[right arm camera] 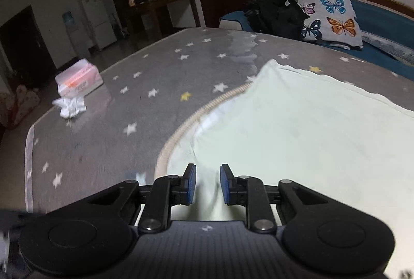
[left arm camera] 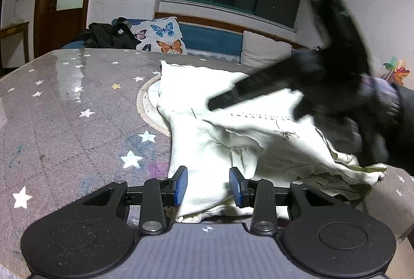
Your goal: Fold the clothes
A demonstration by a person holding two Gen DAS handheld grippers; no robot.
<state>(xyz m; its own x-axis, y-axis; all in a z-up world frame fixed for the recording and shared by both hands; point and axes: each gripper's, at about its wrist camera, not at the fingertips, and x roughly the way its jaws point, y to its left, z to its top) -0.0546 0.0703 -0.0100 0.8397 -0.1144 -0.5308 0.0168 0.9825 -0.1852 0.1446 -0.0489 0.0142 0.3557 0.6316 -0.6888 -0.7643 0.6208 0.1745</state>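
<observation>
A pale cream garment [left arm camera: 220, 139] lies rumpled on the grey star-patterned table [left arm camera: 64, 97], with small printed text and a spider motif. My left gripper [left arm camera: 208, 185] is open, its blue pads on either side of the garment's near edge. My right gripper shows as a blurred black shape [left arm camera: 336, 77] over the garment's right part. In the right wrist view, my right gripper [right arm camera: 207, 183] is open just above a smooth stretch of the same garment [right arm camera: 297, 129]. Nothing is gripped by either.
A round woven mat [right arm camera: 181, 131] lies partly under the garment. A tissue pack [right arm camera: 79, 81] and crumpled tissue [right arm camera: 69, 105] sit at the table's far left. A butterfly cushion [right arm camera: 333, 17] and dark clothes [right arm camera: 276, 12] lie on the sofa behind.
</observation>
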